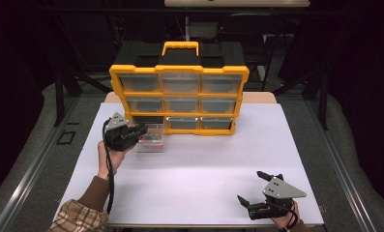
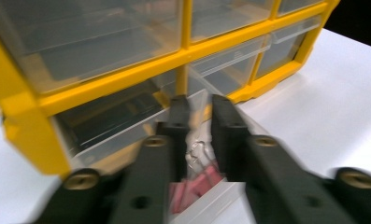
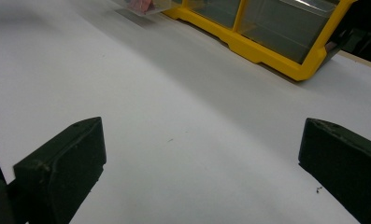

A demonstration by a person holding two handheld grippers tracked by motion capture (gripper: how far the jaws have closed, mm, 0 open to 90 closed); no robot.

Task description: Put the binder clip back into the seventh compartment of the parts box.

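A yellow organiser [image 1: 179, 99] with clear drawers stands upright at the far middle of the white tabletop [image 1: 204, 164]. Its bottom-left bay is seen empty, and the small clear drawer [image 1: 150, 137] from it lies pulled out on the tabletop just in front of that bay, with pink and metal clips [image 2: 199, 179] inside. The left gripper [image 1: 140, 131] is held level at the drawer's near-left side; in the left gripper view its jaws are parted by a narrow gap over the drawer's open top, and no pad appears to press on the drawer wall, though blur makes this uncertain. The right gripper [image 1: 255, 186] is rested at the near right corner of the tabletop, well apart from the organiser, its jaws spread wide with nothing between them.
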